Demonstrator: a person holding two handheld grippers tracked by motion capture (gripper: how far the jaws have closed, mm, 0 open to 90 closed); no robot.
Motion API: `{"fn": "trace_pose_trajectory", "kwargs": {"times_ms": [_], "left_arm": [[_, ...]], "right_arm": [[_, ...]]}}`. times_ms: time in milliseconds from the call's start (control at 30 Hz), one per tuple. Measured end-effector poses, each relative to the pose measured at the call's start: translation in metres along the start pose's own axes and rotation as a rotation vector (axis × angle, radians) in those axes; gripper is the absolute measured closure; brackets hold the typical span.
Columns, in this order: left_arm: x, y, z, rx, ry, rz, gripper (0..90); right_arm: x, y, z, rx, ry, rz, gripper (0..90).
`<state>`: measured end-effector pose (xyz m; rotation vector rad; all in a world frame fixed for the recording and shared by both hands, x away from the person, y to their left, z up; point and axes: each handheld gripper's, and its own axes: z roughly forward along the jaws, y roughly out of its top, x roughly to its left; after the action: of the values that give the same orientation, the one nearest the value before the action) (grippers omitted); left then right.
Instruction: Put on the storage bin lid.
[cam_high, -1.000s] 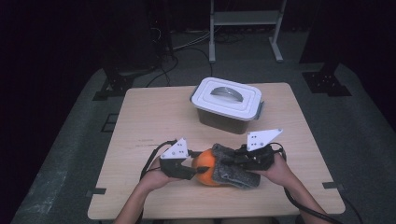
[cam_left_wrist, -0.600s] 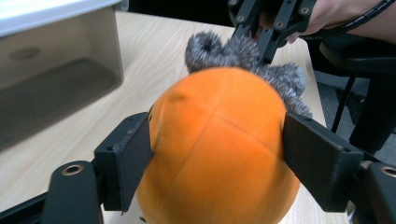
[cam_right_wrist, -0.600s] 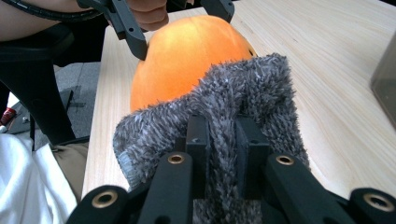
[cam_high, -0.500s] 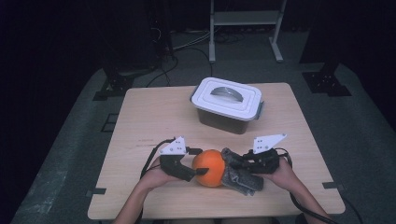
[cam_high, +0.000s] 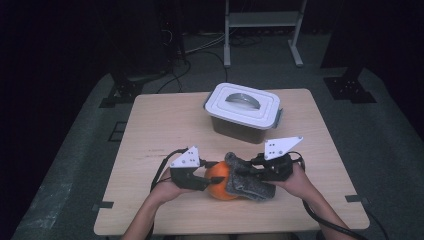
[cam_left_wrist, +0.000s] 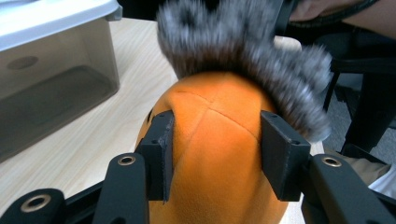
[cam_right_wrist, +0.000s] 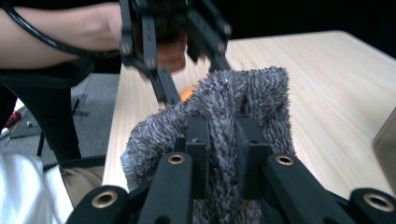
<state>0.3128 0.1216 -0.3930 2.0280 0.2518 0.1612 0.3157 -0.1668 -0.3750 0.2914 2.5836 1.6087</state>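
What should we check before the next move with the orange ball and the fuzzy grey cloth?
1. Left gripper on the round orange plush ball: ok. Its jaws have just been closing, and the pads press both sides.
2. Right gripper holding the shaggy grey cloth: ok, jaws pinch a fold.
3. Cloth lying against the ball: ok; in the left gripper view it drapes over the far side.
4. Ball resting on the pale wooden table: ok in the high view.
5. Lidded grey plastic box apart from both grippers: ok, it sits farther back.
6. Cloth free of snags underneath: cannot tell, underside hidden.
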Motion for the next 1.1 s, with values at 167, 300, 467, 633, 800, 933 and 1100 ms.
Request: {"fn": "trace_pose_trajectory", "kwargs": {"times_ms": [167, 300, 467, 633, 800, 933, 1100], "left_arm": [[0.002, -0.004, 0.002, -0.009, -0.012, -0.009, 45.0], [0.005, -0.007, 0.003, -0.021, -0.017, -0.027, 30.4], [0.012, -0.016, 0.002, -0.025, -0.047, -0.077, 23.3], [0.008, -0.013, 0.002, -0.019, -0.028, -0.045, 44.3], [-0.002, -0.001, 0.009, -0.015, 0.001, -0.017, 49.1], [-0.006, 0.003, 0.008, -0.012, 0.007, 0.003, 49.6], [-0.003, -0.002, 0.007, -0.024, -0.020, -0.014, 41.6]], "right_arm": [[-0.003, -0.013, 0.006, 0.024, -0.007, 0.020, 77.3], [-0.006, -0.021, 0.005, 0.031, -0.012, 0.040, 77.3], [-0.008, -0.032, 0.002, 0.048, -0.023, 0.064, 77.2], [-0.008, -0.029, -0.002, 0.037, -0.027, 0.062, 77.2], [-0.002, -0.004, -0.006, -0.034, -0.007, 0.022, 77.2], [0.002, 0.006, -0.001, -0.003, -0.009, -0.012, 77.2], [-0.002, -0.006, 0.002, 0.008, -0.004, 0.013, 77.3]]}}
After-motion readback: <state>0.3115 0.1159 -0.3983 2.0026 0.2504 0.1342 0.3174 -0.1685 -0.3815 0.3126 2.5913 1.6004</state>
